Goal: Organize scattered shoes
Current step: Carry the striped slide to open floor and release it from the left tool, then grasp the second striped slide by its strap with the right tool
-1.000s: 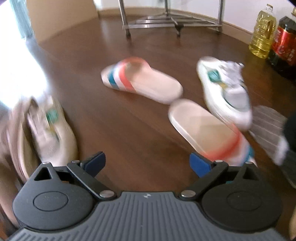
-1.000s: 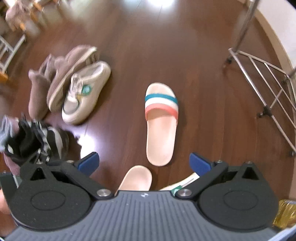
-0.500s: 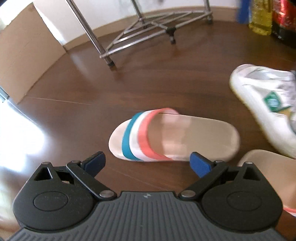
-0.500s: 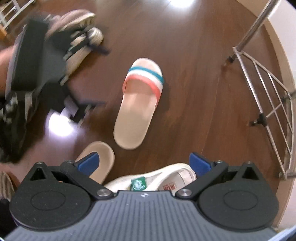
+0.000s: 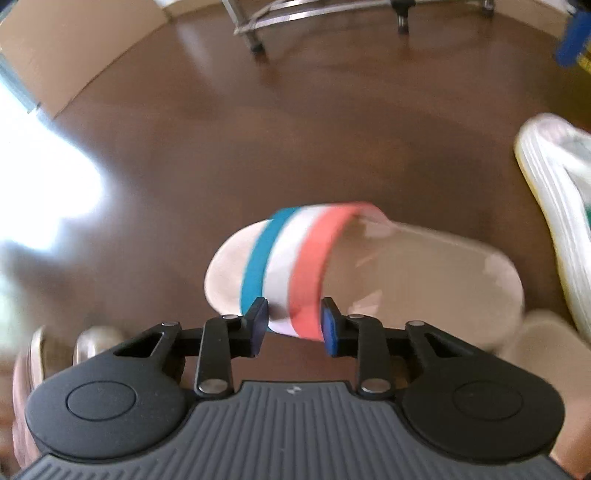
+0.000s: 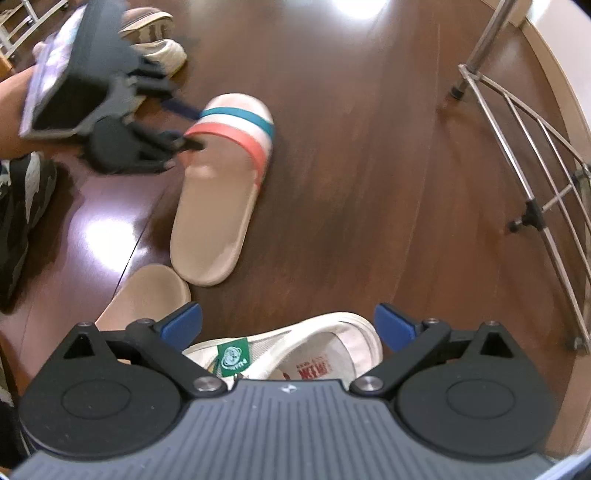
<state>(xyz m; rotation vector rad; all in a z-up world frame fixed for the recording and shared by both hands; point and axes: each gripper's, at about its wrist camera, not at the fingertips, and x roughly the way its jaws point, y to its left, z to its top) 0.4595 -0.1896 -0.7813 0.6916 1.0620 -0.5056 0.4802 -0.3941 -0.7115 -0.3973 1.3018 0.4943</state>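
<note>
A beige slide sandal [image 5: 388,273] with a teal, white and coral strap lies on the dark wood floor. My left gripper [image 5: 294,325] has its jaws narrowed around the near edge of the strap; it also shows in the right wrist view [image 6: 184,127] at the sandal [image 6: 218,206]. A second beige slide [image 6: 147,295] lies beside the first one's heel. My right gripper [image 6: 288,326] is open, hovering over a white sneaker [image 6: 295,350] with a green tongue label. The same sneaker [image 5: 554,206] shows at the right of the left wrist view.
A metal rack [image 6: 528,129] stands on the right by the wall, also seen in the left wrist view [image 5: 332,14]. More shoes [image 6: 155,44] lie at the far left, and a dark sneaker [image 6: 18,206] at the left edge. A cardboard sheet [image 5: 74,48] leans far left.
My left gripper swung to the striped sandal, came down close and narrowed its jaws around the strap. My right gripper moved back over the white sneaker and stayed open.
</note>
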